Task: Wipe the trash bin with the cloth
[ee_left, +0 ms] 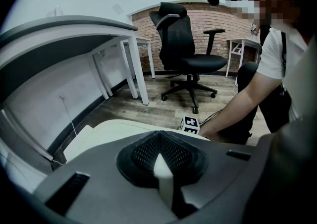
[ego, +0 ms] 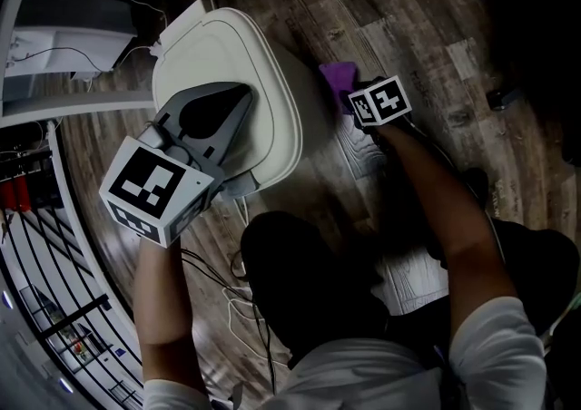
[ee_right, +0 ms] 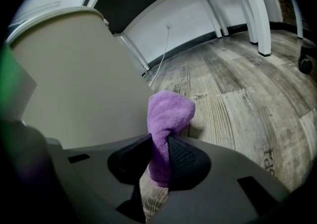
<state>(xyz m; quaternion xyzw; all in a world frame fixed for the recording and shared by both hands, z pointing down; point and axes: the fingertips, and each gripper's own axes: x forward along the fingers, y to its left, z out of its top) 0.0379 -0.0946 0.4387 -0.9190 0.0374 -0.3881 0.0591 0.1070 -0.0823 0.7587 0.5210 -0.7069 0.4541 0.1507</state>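
The right gripper is clamped on a bunched purple cloth, whose free end sticks out past the jaw tips so that fabric, not plastic, would meet the surface. The cloth sits low, just beside the side wall of the white trash bin and above the wood-plank floor. Whether it touches the wall I cannot tell. Across the bin, the left gripper has its jaws together with nothing between them, lying on the bin's closed lid. I'd say it is there to steady the bin against the push of wiping. The side wall looks like the part being worked.
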